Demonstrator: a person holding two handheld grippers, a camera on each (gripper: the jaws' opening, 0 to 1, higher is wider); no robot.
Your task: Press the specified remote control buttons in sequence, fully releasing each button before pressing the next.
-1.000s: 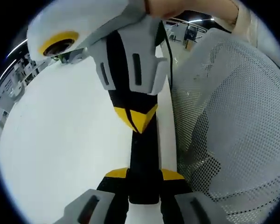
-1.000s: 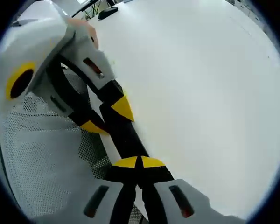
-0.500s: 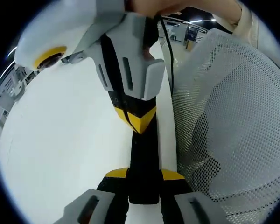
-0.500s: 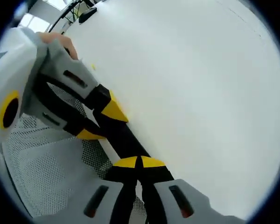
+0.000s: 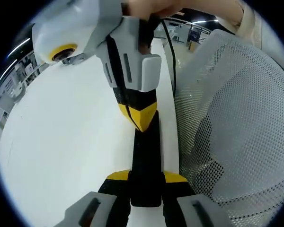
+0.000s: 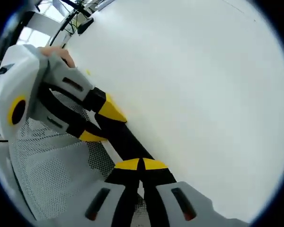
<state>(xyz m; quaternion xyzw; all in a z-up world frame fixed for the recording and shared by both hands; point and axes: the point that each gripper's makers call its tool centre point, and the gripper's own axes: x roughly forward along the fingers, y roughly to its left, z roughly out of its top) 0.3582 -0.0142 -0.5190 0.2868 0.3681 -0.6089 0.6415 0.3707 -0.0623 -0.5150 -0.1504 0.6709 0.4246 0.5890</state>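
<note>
Black remote control [image 5: 146, 161] slim, rigid, likely light, smooth-sided. Left gripper [image 5: 146, 182] clamps near end, jaws tight across width. Right gripper [image 6: 141, 166] closed, yellow tips together on remote's far end. White table [image 6: 203, 94] beneath; mesh chair [image 5: 232, 118] beside.

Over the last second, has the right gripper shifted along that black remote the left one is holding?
Yes, slightly. In the left gripper view the right gripper crept down the black remote toward the left gripper, which holds it clamped throughout.

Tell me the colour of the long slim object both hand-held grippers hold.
Black, seen best in the left gripper view.
</note>
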